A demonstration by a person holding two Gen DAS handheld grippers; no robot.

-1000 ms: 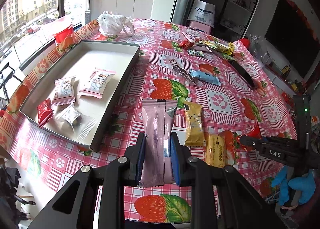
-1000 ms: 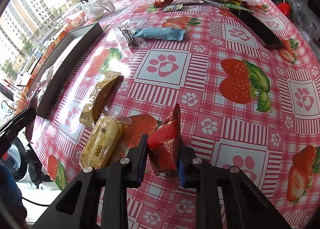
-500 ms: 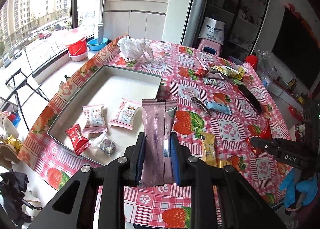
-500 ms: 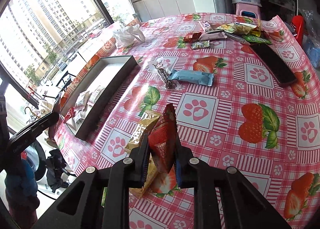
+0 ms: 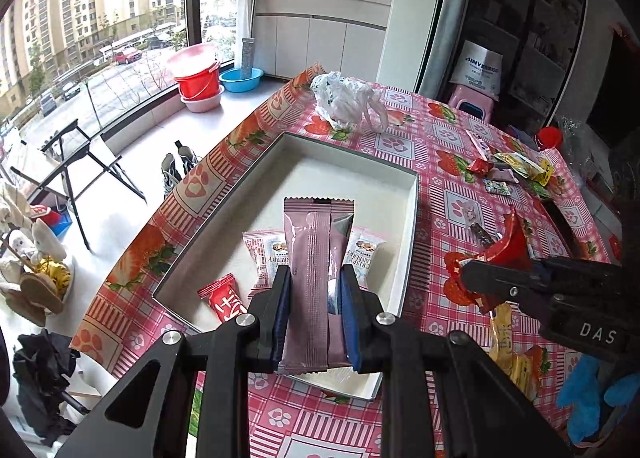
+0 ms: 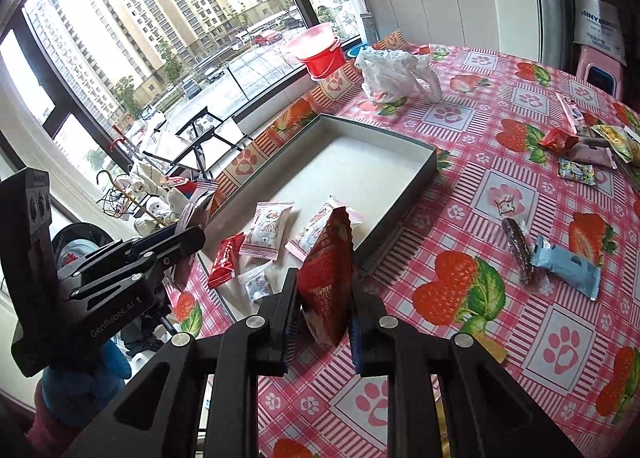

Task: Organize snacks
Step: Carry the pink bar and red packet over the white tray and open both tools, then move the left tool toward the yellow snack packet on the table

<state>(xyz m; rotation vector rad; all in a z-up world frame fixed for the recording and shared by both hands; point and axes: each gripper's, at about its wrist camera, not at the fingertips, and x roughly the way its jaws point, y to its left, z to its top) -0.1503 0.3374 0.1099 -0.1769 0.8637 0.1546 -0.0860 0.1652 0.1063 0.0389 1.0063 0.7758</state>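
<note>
My left gripper (image 5: pixel 316 316) is shut on a long pink snack bar (image 5: pixel 310 258), held upright above the near end of the grey tray (image 5: pixel 412 225). My right gripper (image 6: pixel 322 310) is shut on a red snack packet (image 6: pixel 328 270), hanging just off the tray's (image 6: pixel 424 173) near right corner. In the tray lie two white cranberry packets (image 6: pixel 268 230), a small red packet (image 6: pixel 224 260) and a clear-wrapped sweet (image 6: pixel 256 282). The right gripper with its red packet (image 5: pixel 510 244) shows at the right of the left wrist view; the left gripper (image 6: pixel 192 234) shows at the left of the right wrist view.
On the strawberry tablecloth (image 6: pixel 500 129) lie a light blue bar (image 6: pixel 568 266), a dark wrapped stick (image 6: pixel 518 244), yellow packets (image 5: pixel 508 346) and a far cluster of snacks (image 6: pixel 588 141). A white plastic bag (image 6: pixel 394 71) sits beyond the tray. The table edge drops to the floor at left.
Both grippers rose and swung left toward the tray, each keeping its snack. The red packet was lifted off the tablecloth; the pink bar now hangs over the tray's near end.
</note>
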